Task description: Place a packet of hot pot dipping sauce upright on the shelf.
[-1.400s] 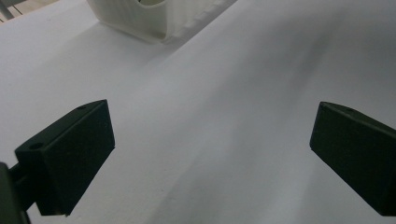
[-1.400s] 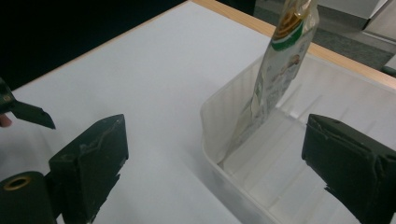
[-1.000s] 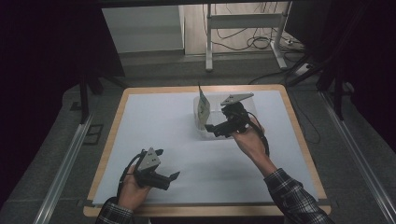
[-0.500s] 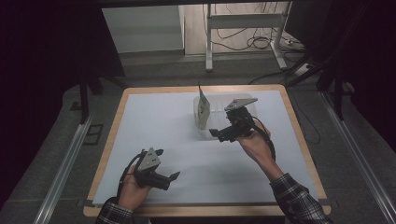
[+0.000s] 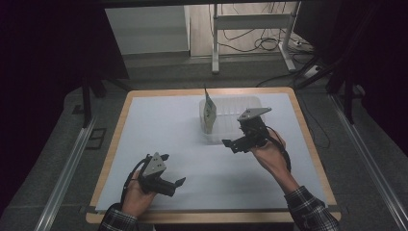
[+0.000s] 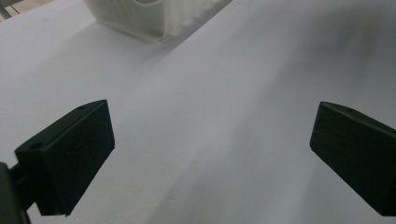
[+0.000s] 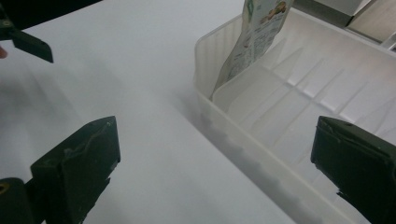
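**Right gripper beside the rack, jaws apart and empty**

Right gripper hangs over the white sheet just in front of the clear plastic rack, which sits toward the far edge of the table, right of centre. Its jaws stand wide apart with nothing between them; in the right gripper view they frame the rack's near wall. A printed packet stands upright, leaning slightly, in the slot at the rack's left end. Left gripper rests near the front-left corner of the table, well apart from the rack, its jaws likewise apart and empty.

Risks, as judged: the packet is thin and only propped by a divider, so a jaw brushing it or the rack wall could tip it flat or out of its slot. The rack looks light and is not held down; a push from the right gripper could slide it across the sheet, and the left gripper is too far away to steady it.

Hard to make out: the packet's print is unreadable, its lower edge is hidden behind the rack wall, and the rack's far end is cut off in the right gripper view.
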